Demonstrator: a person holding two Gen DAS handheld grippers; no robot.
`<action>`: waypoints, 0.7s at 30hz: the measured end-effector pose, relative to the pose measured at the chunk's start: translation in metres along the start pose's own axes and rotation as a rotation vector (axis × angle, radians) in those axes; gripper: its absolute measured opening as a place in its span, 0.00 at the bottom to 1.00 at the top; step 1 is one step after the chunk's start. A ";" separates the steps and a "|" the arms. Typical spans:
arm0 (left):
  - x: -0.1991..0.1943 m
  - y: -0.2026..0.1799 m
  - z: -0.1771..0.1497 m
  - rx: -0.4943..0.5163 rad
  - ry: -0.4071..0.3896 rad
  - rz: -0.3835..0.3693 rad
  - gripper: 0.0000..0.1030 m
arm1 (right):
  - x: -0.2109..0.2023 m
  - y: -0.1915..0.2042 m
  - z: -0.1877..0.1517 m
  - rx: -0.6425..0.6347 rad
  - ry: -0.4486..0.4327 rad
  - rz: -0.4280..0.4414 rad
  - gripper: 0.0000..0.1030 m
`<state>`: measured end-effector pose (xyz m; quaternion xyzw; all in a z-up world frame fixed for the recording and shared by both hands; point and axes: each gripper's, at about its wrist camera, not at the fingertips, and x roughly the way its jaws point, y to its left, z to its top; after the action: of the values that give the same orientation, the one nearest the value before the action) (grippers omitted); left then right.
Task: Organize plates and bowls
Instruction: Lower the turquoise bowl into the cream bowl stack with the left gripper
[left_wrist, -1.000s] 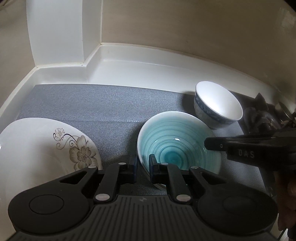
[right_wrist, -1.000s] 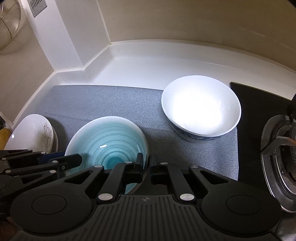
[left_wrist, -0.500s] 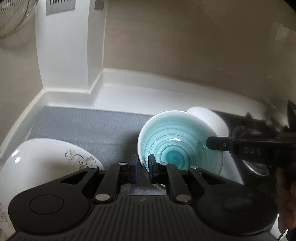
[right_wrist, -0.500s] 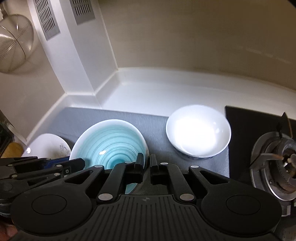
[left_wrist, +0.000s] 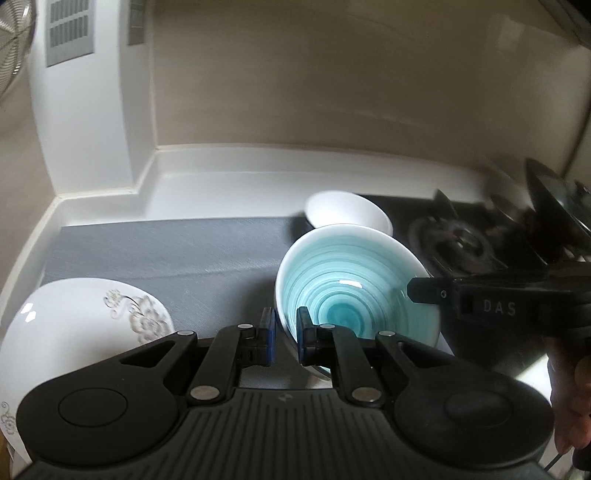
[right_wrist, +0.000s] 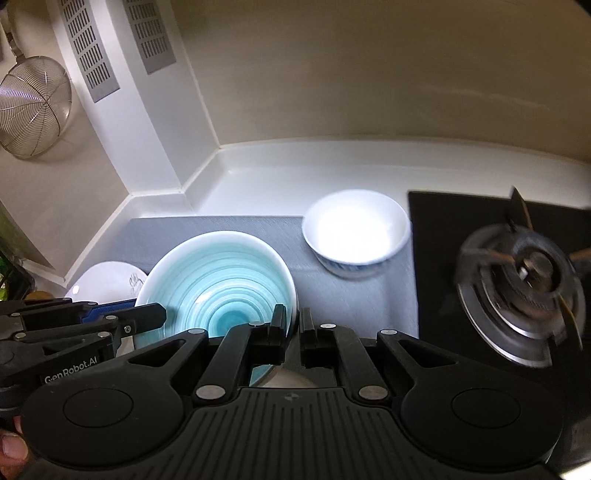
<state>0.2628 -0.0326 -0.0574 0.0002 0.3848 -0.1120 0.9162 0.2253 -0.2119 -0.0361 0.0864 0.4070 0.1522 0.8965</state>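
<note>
The teal bowl (left_wrist: 351, 291) hangs in the air above the grey mat (left_wrist: 177, 254), pinched at two opposite points of its rim and tilted a little, its open face turned toward both cameras. The left gripper (left_wrist: 283, 341) is narrowed onto the near-left part of the rim, one blue-padded finger inside and one outside; the right gripper (right_wrist: 292, 339) clamps the near-right part the same way, and in the left wrist view its black body reaches in from the right edge. The bowl's glazed rings are clean and nothing shows inside it.

Behind it, at the mat's far right corner beside the black hob, stands the white bowl (right_wrist: 356, 230) with a blue pattern low on its outer wall — upright, empty, well apart from the carried one. At the mat's near-left corner lies the floral plate (left_wrist: 85, 328), seemingly flat, though the left gripper's body hides its near part.

The relation that matters: the white bowl lies ahead and to the right of the teal one, nearer the right gripper, while the plate lies down and to the left, nearer the left gripper. The teal bowl looks wider than the white one, so my guess is it belongs beneath it or on the plate — either way both rim grips must travel together and level out before release.

Further out sit a gas burner (right_wrist: 524, 291) at the right and a wire strainer (right_wrist: 33, 107) hung on the wall.
</note>
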 end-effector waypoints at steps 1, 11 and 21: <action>-0.001 -0.003 -0.003 0.011 0.004 -0.008 0.11 | -0.004 -0.002 -0.004 0.009 0.002 -0.007 0.07; 0.005 -0.019 -0.026 0.035 0.074 -0.071 0.11 | -0.023 -0.014 -0.042 0.077 0.043 -0.072 0.07; 0.021 -0.018 -0.045 0.004 0.144 -0.083 0.11 | -0.012 -0.013 -0.062 0.070 0.123 -0.110 0.07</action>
<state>0.2414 -0.0500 -0.1021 -0.0061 0.4491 -0.1504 0.8807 0.1735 -0.2261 -0.0717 0.0856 0.4702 0.0936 0.8734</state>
